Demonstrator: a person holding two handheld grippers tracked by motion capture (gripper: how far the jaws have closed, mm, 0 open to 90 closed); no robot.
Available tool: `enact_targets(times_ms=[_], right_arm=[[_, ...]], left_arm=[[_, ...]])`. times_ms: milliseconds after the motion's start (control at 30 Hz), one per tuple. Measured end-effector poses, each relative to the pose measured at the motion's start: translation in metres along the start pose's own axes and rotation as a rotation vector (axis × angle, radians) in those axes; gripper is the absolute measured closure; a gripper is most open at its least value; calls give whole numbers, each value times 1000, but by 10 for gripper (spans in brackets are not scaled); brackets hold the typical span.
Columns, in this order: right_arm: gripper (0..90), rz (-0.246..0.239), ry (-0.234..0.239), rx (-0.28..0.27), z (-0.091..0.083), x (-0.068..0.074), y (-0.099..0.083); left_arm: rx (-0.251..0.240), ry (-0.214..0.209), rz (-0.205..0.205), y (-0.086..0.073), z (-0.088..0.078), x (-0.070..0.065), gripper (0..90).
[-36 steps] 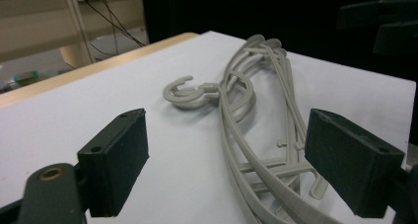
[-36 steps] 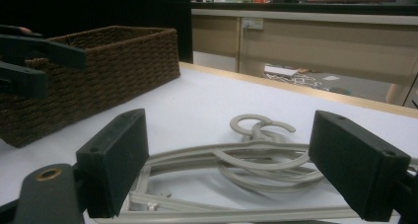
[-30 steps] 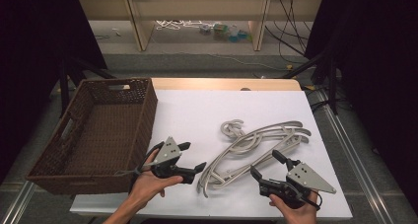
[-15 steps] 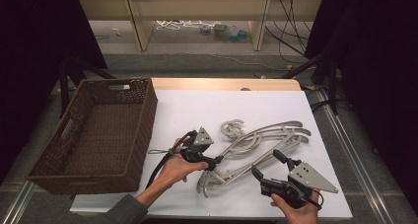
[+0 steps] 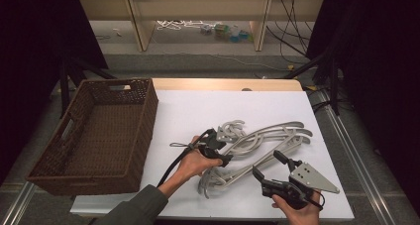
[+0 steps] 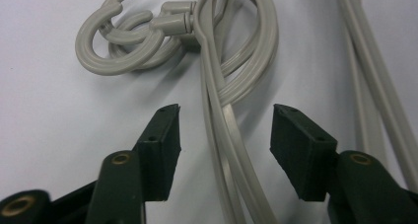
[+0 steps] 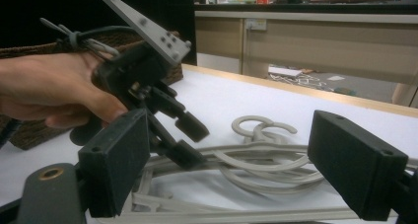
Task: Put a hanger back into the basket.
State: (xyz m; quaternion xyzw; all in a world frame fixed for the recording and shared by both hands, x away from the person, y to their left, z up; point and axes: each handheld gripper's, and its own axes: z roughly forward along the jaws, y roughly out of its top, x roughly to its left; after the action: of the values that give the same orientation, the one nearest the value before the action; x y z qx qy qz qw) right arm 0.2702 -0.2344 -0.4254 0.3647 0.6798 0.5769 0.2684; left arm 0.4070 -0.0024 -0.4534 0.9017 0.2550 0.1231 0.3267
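Observation:
Several grey plastic hangers [image 5: 267, 138] lie tangled on the white table top, hooks [image 6: 123, 51] bunched at one end. My left gripper [image 5: 220, 148] is down over the pile's left part, just behind the hooks. Its jaws stand open [image 6: 224, 123] on either side of a bundle of hanger arms [image 6: 222, 135], without touching them. My right gripper [image 5: 267, 164] is held near the front edge, open [image 7: 231, 155] and with nothing between its jaws, aimed along the hangers [image 7: 256, 169] toward the left gripper [image 7: 162, 100].
A brown wicker basket [image 5: 64, 136] stands at the table's left edge, nothing inside. The white sheet [image 5: 198, 106] behind the hangers is bare. A wooden strip [image 5: 223, 84] borders the far edge, with shelves and cables beyond.
My left gripper has moved right from beside the basket onto the hanger pile, its open jaws now around hanger arms. The right gripper has hardly moved.

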Motion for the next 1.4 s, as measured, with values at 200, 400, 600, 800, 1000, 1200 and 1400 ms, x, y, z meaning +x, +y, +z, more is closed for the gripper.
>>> enact_targets(times_ms=[200, 400, 600, 800, 1000, 1200, 1400], right_arm=[[182, 3, 8, -10, 1, -1, 0], [184, -4, 11, -7, 1, -2, 1], [185, 1, 8, -13, 1, -3, 1], [185, -7, 7, 5, 0, -5, 1], [185, -4, 1, -2, -1, -6, 2], [185, -1, -4, 11, -2, -8, 2], [185, -1, -9, 3, -2, -9, 2]], left_arm=[[49, -2, -13, 2, 14, 3, 579], [50, -21, -58, 3, 18, 5, 715], [24, -20, -118, 4, 15, 7, 760], [-44, -52, -223, 7, 8, 14, 787], [-87, -66, -246, 8, 1, 14, 797], [-123, -74, -260, 9, -8, 18, 805], [-154, -81, -269, 11, -20, 20, 813]])
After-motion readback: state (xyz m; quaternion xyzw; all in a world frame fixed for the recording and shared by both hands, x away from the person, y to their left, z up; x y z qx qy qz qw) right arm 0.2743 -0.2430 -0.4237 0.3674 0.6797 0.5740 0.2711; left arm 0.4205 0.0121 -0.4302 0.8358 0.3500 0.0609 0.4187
